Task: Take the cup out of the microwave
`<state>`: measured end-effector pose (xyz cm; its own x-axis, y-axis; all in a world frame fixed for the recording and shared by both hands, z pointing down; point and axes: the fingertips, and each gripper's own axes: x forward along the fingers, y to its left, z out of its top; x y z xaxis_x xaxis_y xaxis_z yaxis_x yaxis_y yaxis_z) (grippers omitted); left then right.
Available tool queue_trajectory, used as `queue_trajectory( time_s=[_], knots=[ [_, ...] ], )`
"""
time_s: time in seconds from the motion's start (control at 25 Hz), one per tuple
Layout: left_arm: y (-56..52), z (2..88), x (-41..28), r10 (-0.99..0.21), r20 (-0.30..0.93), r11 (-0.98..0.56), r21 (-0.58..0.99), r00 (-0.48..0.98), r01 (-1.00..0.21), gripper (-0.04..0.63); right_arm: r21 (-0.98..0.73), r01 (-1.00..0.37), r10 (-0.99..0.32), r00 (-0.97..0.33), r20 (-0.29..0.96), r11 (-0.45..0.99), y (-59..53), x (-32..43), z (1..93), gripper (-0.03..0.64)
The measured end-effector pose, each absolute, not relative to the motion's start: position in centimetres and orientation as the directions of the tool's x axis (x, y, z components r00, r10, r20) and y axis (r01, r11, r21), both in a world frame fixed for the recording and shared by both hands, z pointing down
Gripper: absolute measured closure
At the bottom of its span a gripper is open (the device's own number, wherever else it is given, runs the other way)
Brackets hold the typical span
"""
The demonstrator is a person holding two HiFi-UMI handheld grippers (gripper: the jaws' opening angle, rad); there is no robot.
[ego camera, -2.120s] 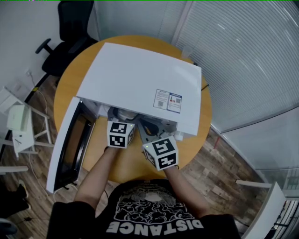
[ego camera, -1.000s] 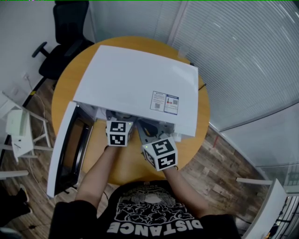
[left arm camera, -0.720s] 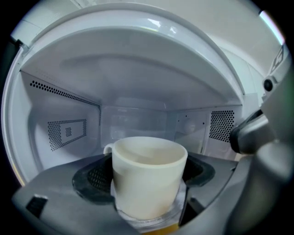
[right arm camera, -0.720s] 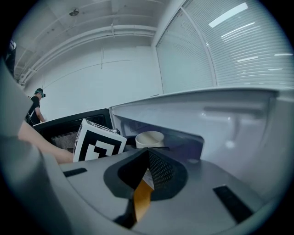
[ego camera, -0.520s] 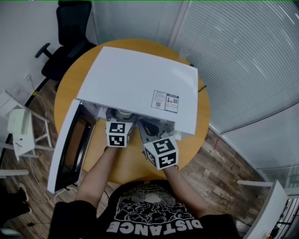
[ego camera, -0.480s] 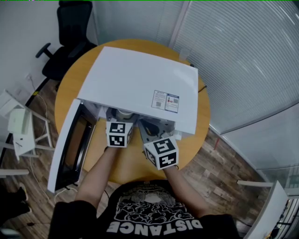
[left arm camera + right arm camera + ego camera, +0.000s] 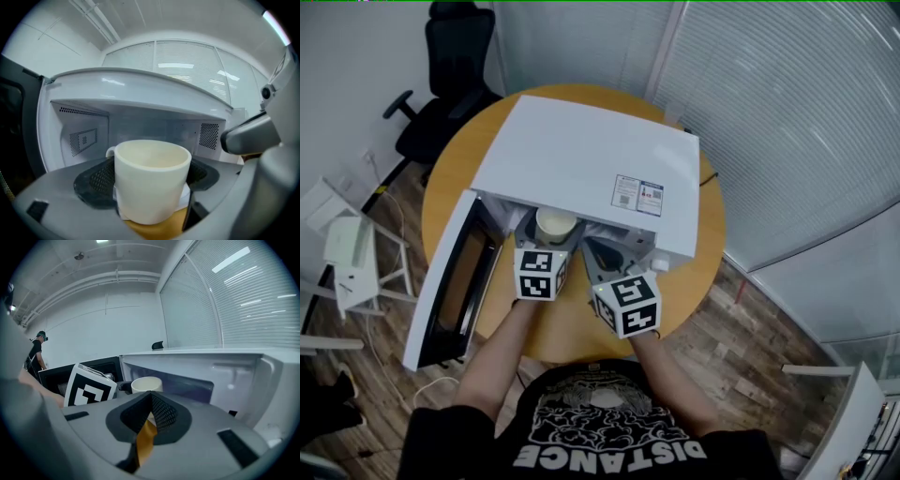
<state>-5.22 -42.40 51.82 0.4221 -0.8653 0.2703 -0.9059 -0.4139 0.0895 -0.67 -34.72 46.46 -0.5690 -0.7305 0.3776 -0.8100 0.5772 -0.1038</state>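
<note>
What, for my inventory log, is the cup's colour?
Plain cream-white cup; clearest in the left gripper view.

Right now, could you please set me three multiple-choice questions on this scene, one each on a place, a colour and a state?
1. Where is the cup? A. held by the left gripper B. on the floor C. on the office chair
2. What colour is the microwave casing? A. black B. white C. red
3. How is the door? A. shut B. taken off C. open

Answers: 1 A, the jaws press on its sides. 2 B, the top panel is plain white. 3 C, it stands swung out to the left.
</note>
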Motion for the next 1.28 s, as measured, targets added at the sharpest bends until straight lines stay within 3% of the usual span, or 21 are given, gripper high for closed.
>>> queue_trajectory(
  time_s=[1.28],
  knots=[
    [-31.2,48.6,-7.5,-0.851,0.254,-0.452,0.092,0.46,-0.887,0.152,-0.07,-0.829,-0.77,-0.543,0.335,0.554,-26.7,-2.3,44.7,0.601]
  ],
)
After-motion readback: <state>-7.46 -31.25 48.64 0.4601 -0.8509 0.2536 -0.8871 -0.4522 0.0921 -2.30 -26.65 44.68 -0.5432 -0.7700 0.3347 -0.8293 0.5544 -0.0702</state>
